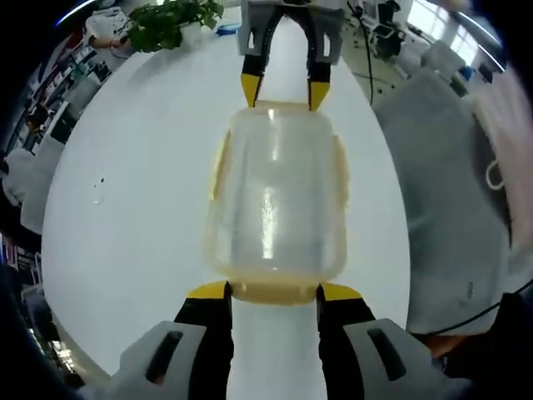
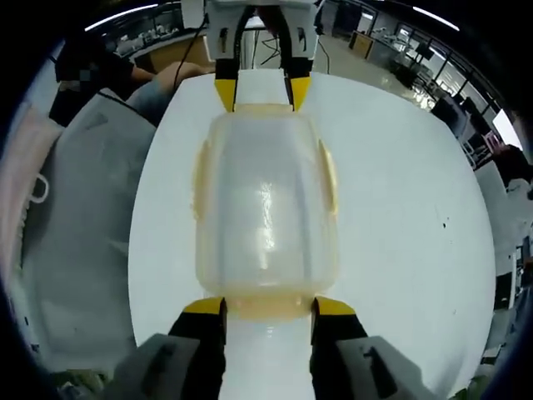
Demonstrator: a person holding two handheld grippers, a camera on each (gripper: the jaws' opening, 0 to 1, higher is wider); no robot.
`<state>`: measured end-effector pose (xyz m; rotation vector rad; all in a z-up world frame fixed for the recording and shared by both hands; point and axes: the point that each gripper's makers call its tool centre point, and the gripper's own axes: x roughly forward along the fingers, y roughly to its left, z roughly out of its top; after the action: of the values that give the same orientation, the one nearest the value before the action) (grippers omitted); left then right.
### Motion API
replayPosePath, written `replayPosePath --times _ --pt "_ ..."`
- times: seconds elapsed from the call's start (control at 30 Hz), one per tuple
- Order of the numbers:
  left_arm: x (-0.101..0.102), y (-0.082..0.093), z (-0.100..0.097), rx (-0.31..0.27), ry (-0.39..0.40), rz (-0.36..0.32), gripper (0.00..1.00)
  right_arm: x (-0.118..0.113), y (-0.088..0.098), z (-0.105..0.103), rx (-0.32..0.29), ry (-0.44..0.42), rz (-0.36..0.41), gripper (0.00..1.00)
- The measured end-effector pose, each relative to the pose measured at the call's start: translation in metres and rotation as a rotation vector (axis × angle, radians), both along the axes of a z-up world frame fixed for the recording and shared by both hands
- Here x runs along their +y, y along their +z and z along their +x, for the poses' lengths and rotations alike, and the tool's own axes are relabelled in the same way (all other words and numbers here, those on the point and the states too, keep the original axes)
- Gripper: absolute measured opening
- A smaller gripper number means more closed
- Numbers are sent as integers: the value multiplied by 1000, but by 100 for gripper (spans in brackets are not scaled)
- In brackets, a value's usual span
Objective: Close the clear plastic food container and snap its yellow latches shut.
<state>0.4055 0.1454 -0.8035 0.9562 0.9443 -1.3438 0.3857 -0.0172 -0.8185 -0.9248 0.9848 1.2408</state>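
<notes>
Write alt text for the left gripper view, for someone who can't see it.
A clear plastic food container with yellow latches lies on a white table, lid on. The left tool meets its near end and the right tool its far end, jaws open. A green plant stands beyond.

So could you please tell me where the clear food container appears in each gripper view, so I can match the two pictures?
Left gripper view: the container sits at centre, between this view's own gripper below and the right gripper above.
Right gripper view: the container is again central, the left gripper beyond its far end.
Shared landmark: the white table.
</notes>
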Motion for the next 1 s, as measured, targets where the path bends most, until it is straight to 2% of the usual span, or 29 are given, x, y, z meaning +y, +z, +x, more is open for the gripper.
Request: replayPosePath --times 0.47,0.8,1.0 --pt "-23 -8 -4 12 -1 -26 37 -24 -10 -2 19 -10 -34 37" --pt "-29 -14 -4 15 0 -37 37 -30 -11 -3 25 -18 -32 37" --pt "-29 -25 -2 21 9 -29 37 -30 -12 -1 20 -28 -24 37"
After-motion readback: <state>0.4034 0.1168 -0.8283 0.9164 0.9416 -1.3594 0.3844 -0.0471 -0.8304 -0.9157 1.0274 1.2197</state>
